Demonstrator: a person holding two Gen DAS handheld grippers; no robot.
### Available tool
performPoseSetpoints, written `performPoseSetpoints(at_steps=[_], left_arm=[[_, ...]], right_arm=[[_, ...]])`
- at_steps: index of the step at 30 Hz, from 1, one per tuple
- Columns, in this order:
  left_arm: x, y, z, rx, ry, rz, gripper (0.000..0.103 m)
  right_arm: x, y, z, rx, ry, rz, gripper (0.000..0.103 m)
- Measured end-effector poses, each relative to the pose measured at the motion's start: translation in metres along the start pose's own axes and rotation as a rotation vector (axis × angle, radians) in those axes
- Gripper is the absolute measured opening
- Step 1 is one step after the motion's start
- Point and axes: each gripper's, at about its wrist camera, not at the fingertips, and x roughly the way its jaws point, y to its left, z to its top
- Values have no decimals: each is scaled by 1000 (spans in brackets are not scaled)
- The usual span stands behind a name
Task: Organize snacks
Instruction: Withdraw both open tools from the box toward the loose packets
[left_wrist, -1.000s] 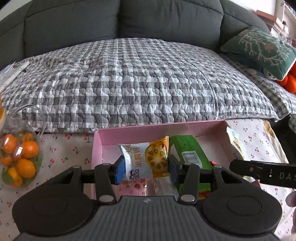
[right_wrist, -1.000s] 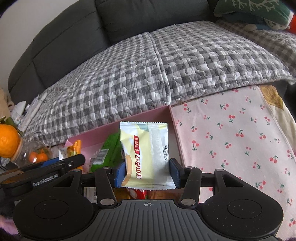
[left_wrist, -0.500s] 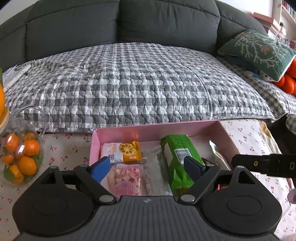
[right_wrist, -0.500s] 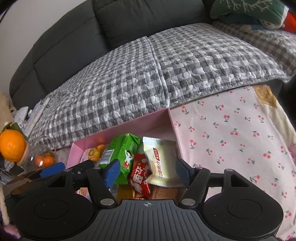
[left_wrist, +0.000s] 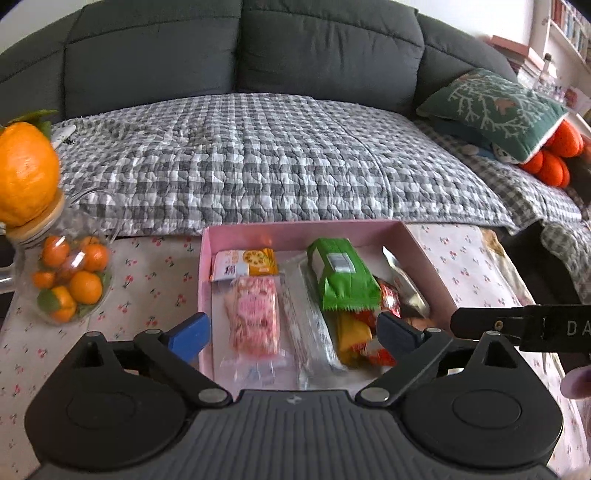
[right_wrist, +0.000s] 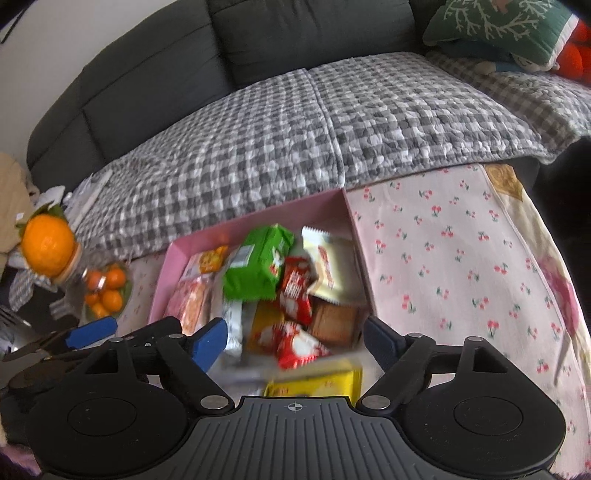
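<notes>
Both tools hang over the shallow pink cardboard box (left_wrist: 207, 258) on the table with the cherry-print cloth (right_wrist: 461, 251), and the box's far wall sits right against the grey checked quilt (left_wrist: 258, 166) on the dark sofa. The left hand-held gripper (left_wrist: 293, 330) has its jaws opening wide, nothing pinched between them; beneath it lie the pink wrapped biscuit pack (left_wrist: 255, 314) and, at the far left corner, the orange-and-white cookie packet (left_wrist: 245, 264). The right hand-held gripper (right_wrist: 295, 339) is opening too, and it grips nothing, with red-and-white sachets (right_wrist: 295, 288) loose under it. The green foil snack bag (right_wrist: 258, 267) lies mid-box, and the cream snack packet (right_wrist: 328, 266) leans near the right wall. To the right of the box the cloth runs bare to the table edge. Left of it, a clear glass bowl of small oranges (left_wrist: 70, 280) stands near the box's left wall.
</notes>
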Motion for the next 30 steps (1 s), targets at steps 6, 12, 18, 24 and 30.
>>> performPoseSetpoints(at_steps=[6,12,18,24,30], left_arm=[[-21,-2,-18,44,-4,4,101],[-36,-1,-37,63,12,15,102],[-42,10,-54,30,22,5,102],[-48,31,-69,-30,4,27,102],[-28,48,-82,-49,2,40,101]], right_arm=[[-16,10,-15,-11,33,-20,83],[-27,12,-30,2,51,-35,83],[-27,12,-53,1,60,-40,87],[-30,11,-73,-82,-22,-90,87],[-29,-24,-71,122,-36,7,87]])
